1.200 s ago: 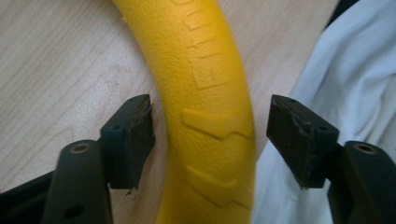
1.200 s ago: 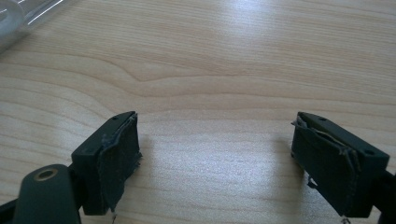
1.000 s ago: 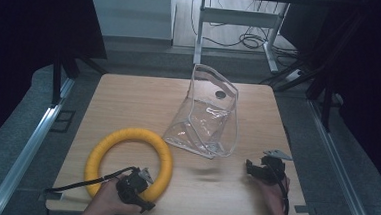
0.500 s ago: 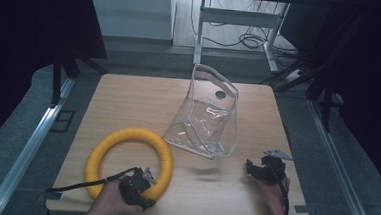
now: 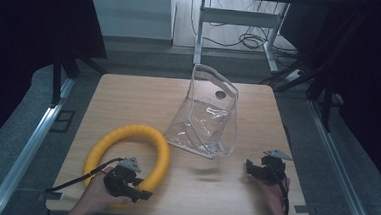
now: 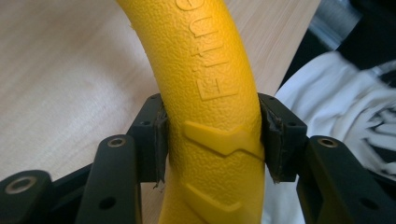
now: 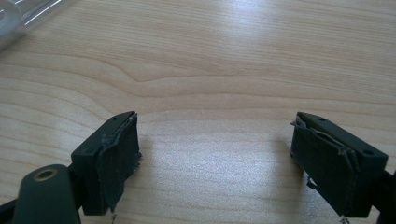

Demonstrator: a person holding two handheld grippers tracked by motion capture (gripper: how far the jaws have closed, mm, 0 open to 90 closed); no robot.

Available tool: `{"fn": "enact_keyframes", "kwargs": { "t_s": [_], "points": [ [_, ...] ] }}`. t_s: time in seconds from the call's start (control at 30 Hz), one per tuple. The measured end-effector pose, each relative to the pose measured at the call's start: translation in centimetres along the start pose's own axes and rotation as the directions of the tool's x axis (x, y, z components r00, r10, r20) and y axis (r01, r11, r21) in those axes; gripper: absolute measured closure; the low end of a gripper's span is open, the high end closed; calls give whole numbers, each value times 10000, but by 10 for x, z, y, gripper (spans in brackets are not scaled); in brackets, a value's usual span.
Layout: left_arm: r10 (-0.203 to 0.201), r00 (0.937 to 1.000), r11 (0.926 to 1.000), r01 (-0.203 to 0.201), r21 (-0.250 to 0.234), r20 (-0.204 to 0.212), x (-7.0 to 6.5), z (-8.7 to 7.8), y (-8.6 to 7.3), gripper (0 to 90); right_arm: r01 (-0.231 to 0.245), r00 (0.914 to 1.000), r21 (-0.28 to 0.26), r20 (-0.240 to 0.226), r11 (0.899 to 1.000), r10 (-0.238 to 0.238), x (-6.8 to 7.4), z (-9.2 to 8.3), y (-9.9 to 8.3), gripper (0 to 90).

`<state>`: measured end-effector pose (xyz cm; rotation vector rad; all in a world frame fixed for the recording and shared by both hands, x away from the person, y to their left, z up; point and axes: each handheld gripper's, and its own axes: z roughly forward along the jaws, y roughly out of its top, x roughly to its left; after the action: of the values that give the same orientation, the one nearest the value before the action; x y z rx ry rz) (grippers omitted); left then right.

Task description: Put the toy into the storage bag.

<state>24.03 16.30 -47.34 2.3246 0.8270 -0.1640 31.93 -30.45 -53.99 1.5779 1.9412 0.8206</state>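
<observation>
**Left tongs clamped on yellow ring; right tongs spread over bare bench**

At the near edge we find the left tongs (image 5: 132,184), held in the person's left hand (image 5: 98,194), closed on the near right part of the yellow ring (image 5: 128,151). In the left gripper view the ring (image 6: 210,93) runs up between the two jaws, and both pads (image 6: 159,140) press against its textured sides; raised lettering and chevron marks show on its surface. The ring lies flat on the wooden bench (image 5: 129,98) at the near left.

At the near right, the right tongs (image 5: 256,169) sit low over the bench in the person's right hand (image 5: 273,192). The right gripper view shows the right tongs (image 7: 215,158) spread wide, holding nothing, with bare wood (image 7: 210,70) between the jaws.

Farther back, near the bench's middle, a clear plastic pouch (image 5: 208,118) stands upright, apart from the ring and from both tongs. We note a dark round stud near its top. A corner of the pouch (image 7: 23,18) appears at the upper left of the right gripper view.

Beyond the bench we see grey floor (image 5: 146,59) and a desk frame (image 5: 234,15) with cables.
</observation>
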Motion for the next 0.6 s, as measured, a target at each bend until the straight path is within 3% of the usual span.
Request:
{"fn": "enact_keyframes", "kwargs": {
  "t_s": [0.23, 0.27, 0.37, 0.5, 0.6],
  "points": [
    [-139, 9997, 9976, 151, -673, 184, 4, -15, 2, 490, -9, 10000, 2, -4, 10000, 9, 0, 0, 0, 154],
    [-194, 9997, 9949, 210, -982, 178, 5, -20, 2, 491, -11, 10000, -6, -9, 10000, 11, 0, 0, 0, 154],
    [-182, 9998, 9922, 196, -1227, 124, 6, -24, 1, 491, -4, 10000, 0, -4, 10000, 4, 0, 0, 0, 154],
    [-186, 9998, 9844, 203, -1747, 113, 8, -35, 1, 491, 2, 10000, -16, -11, 10000, -2, 0, 0, 0, 154],
    [-341, 9993, 9668, 360, -2529, 116, 10, -49, -1, 492, 0, 10000, -18, -13, 10000, 0, 0, 0, 0, 155]
  ]
}}
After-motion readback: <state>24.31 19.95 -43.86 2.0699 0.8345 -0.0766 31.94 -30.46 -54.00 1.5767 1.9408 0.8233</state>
